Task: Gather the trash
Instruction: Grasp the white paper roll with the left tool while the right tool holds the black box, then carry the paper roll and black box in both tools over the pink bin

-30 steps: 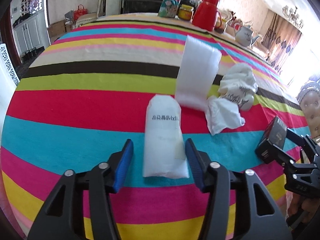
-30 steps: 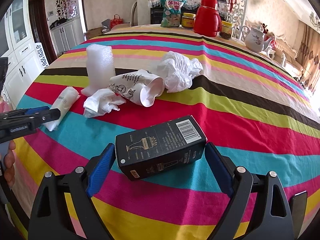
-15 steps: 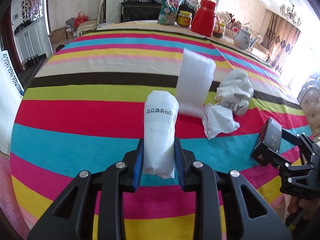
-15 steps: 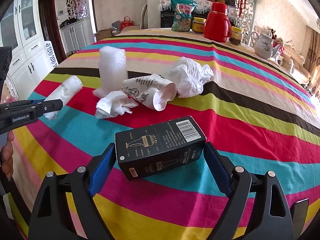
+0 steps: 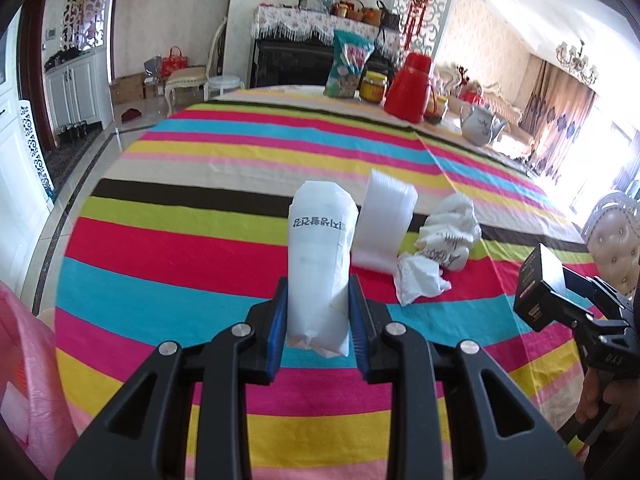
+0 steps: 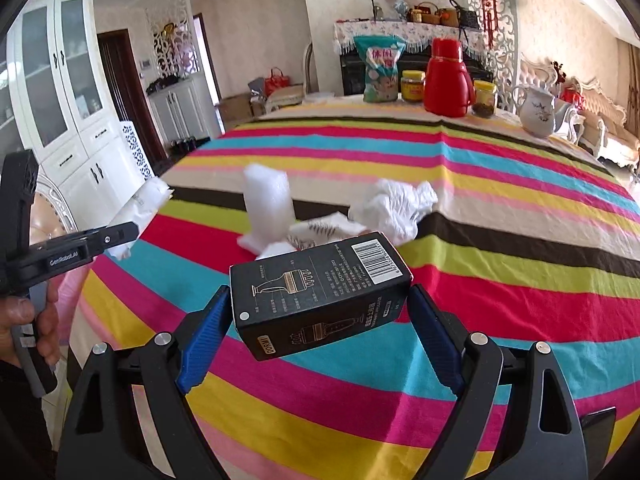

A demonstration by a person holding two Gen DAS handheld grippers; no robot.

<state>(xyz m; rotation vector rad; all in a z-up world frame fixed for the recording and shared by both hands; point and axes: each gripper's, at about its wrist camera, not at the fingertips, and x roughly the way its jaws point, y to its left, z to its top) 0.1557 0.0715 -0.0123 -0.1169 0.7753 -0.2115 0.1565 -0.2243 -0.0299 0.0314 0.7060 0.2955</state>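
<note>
The left gripper [image 5: 318, 312] clenches a white packet [image 5: 320, 264], clear of the table [image 5: 180, 248]. The right gripper [image 6: 320, 320] grasps a black box [image 6: 320, 288]

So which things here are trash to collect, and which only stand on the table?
Trash: white packet, black box, bubble wrap, paper cup, crumpled tissue.
Not trash: red thermos, snack bag, jars, teapot.

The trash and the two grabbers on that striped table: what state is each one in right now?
left gripper: shut on the white packet
white packet: held, lifted off the cloth
right gripper: shut on the black box
black box: held, tilted
bubble wrap roll: standing upright
paper cup: lying on its side
crumpled tissue: loose on the cloth
</note>
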